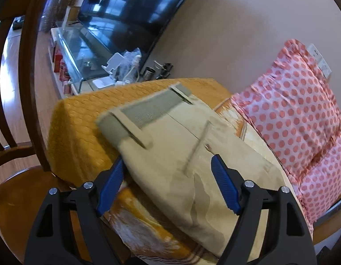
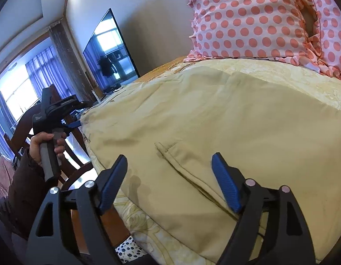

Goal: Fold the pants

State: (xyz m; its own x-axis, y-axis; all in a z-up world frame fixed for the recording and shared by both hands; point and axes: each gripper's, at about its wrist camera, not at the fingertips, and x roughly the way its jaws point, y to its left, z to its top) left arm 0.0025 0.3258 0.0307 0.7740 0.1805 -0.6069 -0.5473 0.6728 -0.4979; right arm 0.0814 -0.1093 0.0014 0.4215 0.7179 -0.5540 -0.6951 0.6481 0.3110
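Beige pants [image 1: 181,154] lie on a table, waistband with grey lining and belt loops toward the far end. My left gripper [image 1: 168,161] is open, its blue pads either side of the pants' near part, just above the cloth. In the right wrist view the pants [image 2: 203,114] spread wide with a pocket seam in front. My right gripper [image 2: 169,159] is open and empty, hovering above the cloth near the pocket. The left gripper [image 2: 68,124], held by a hand, shows at the left by the pants' edge.
An orange patterned tablecloth [image 1: 77,132] covers the table. A pink polka-dot pillow [image 1: 298,110] lies at the right, also in the right wrist view [image 2: 248,17]. A wooden chair [image 1: 26,88] stands left. A TV [image 1: 137,6] and glass cabinet [image 1: 77,50] are behind.
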